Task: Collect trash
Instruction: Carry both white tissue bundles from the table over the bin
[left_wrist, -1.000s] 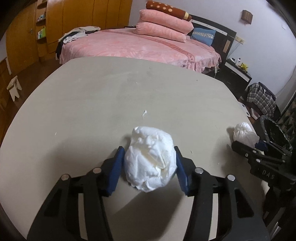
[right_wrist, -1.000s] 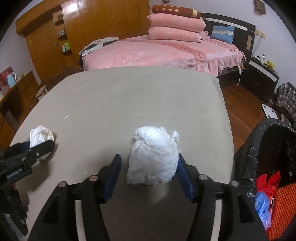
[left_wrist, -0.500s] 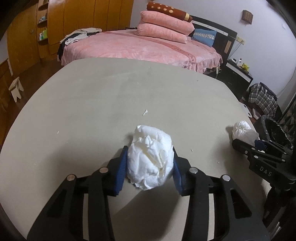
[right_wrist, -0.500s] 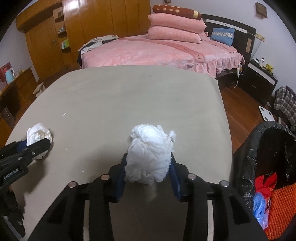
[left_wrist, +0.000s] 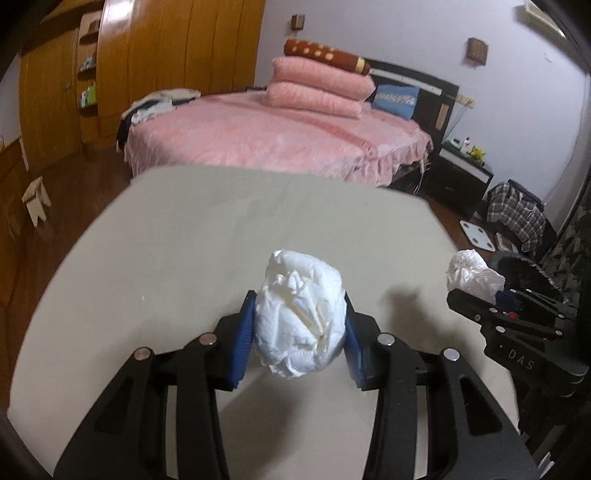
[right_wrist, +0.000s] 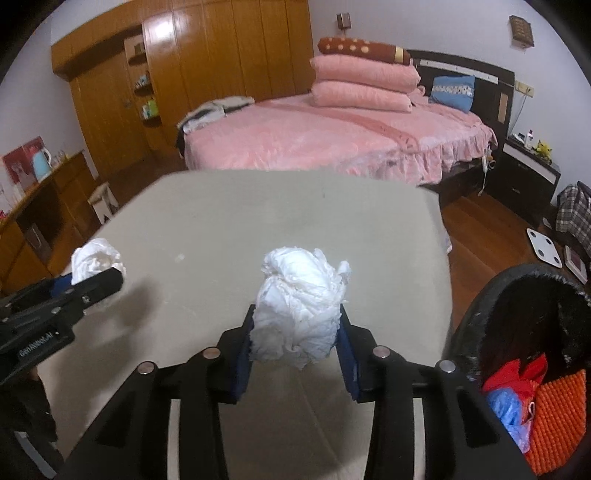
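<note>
Each gripper, left (left_wrist: 300, 334) and right (right_wrist: 295, 332), clamps a tissue wad (lifted off the table (left_wrist: 207, 236)).

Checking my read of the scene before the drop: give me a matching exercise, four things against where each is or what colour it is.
Things:
1. left wad
2. right wad
3. bin
4. table

Descriptions:
a. beige, bare in front of the grippers
b. black-lined, at the table's right edge
c. clamped in the left gripper
d. clamped in the right gripper

Pairs: 1-c, 2-d, 3-b, 4-a
</note>
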